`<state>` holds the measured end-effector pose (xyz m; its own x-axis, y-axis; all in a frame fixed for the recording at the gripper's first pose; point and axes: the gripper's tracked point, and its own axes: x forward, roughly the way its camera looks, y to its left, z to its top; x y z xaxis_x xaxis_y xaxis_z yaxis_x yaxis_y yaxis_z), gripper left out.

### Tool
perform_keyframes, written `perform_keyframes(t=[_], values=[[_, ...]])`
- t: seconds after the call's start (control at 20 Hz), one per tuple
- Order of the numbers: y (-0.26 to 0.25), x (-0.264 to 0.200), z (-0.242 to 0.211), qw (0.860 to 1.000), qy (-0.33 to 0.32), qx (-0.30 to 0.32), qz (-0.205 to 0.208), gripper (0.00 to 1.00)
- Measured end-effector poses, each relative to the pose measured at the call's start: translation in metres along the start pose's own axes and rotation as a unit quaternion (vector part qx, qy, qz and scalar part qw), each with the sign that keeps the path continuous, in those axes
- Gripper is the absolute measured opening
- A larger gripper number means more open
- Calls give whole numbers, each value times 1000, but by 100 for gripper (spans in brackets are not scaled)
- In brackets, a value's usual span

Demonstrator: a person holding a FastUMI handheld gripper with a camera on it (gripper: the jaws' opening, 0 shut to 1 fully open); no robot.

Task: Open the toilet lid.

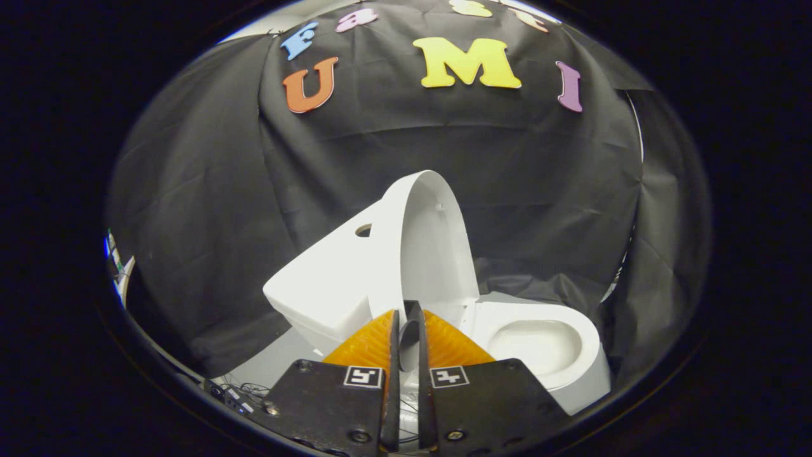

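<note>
Your toilet sits against the booth's dark cloth wall, its bowl open to the right of the fingers and its tank just ahead of them on the left. The lid stands raised, nearly upright and leaning toward the tank, so the job looks almost done. Your gripper is closed to a narrow slit; the lid's lower edge seems to sit in that slit, though whether both fingers press on it you cannot tell. Pull away too soon, before the lid rests on the tank, and it could drop back onto the bowl.
</note>
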<state>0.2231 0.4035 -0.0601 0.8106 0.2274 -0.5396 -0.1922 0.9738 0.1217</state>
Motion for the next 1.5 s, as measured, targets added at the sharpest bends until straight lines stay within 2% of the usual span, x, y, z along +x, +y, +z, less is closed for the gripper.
perform_keyframes(t=[0.25, 0.45, 0.9, 0.95, 1.1, 1.3, 1.5], values=[[-9, -23, 10, 999, -24, -8, 36, 36], [-28, -39, 9, 998, -38, -1, 44, 70], [-84, -85, 2, 996, -73, 1, 42, 70], [-91, -90, -2, 997, -73, 2, 41, 73], [-119, -105, -11, 997, -70, 15, 21, 100], [-151, -132, -11, 996, -89, 18, -8, 98], [-181, -169, -1, 988, -152, 3, -25, 98]])
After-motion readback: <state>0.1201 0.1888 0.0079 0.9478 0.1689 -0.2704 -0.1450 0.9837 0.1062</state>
